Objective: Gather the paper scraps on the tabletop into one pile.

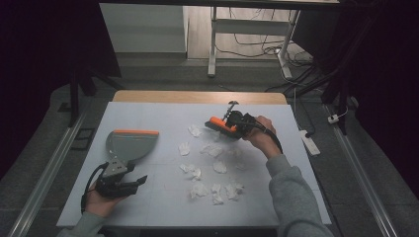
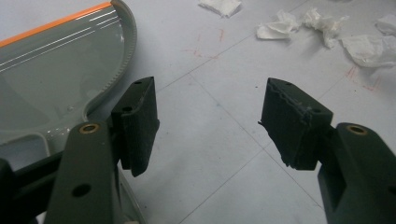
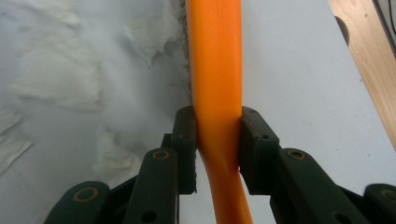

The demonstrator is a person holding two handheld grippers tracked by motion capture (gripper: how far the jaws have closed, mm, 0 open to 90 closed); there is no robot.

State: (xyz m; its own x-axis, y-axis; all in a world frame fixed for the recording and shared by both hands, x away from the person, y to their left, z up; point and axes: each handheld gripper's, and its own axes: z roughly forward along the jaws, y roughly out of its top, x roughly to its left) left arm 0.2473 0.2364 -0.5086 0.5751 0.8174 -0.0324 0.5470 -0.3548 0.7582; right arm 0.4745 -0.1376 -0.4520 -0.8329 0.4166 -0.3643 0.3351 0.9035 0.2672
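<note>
While dustpan [image 1: 129, 144] lies empty, tissue scraps [image 1: 213, 170] scattered

table [image 1: 148, 207]: white top | on it: grey dustpan [image 1: 129, 144], crumpled paper scraps [image 1: 216, 165]

High view overhead, claw cameras close, shared table [image 1: 148, 197]
</note>
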